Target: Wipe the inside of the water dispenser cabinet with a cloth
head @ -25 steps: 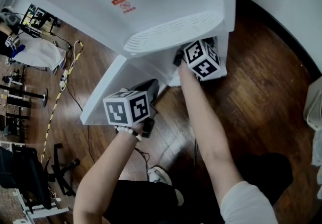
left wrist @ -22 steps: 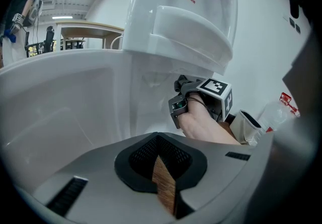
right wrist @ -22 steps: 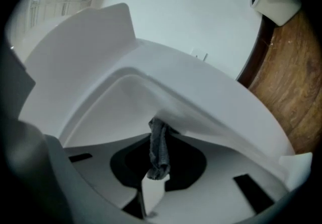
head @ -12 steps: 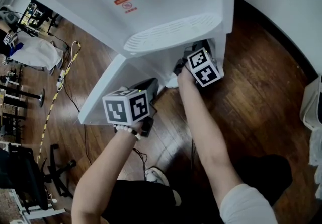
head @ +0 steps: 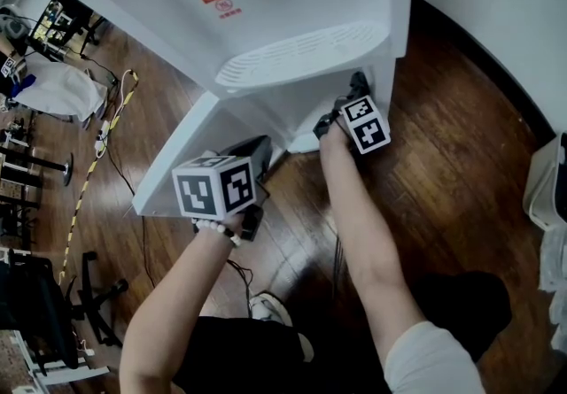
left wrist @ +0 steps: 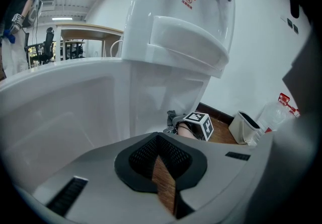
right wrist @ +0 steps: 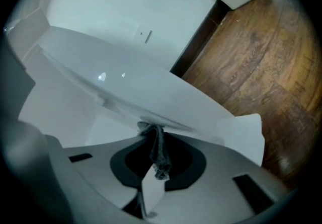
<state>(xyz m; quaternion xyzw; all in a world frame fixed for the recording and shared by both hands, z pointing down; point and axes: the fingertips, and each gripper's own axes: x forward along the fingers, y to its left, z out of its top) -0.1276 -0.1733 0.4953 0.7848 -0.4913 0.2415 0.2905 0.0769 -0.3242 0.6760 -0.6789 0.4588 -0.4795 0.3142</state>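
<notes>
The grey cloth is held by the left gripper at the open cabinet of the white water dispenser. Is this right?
Not quite: the grey cloth is held by the right gripper, not the left. The right gripper view shows it pinched between those jaws at the cabinet of the white water dispenser. The left gripper view shows nothing between the left gripper's jaws.

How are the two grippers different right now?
The right gripper pinches a grey cloth; the left gripper holds nothing. The right gripper is at the cabinet opening; the left gripper is outside, by the open door. Both have their jaws nearly together.
</notes>
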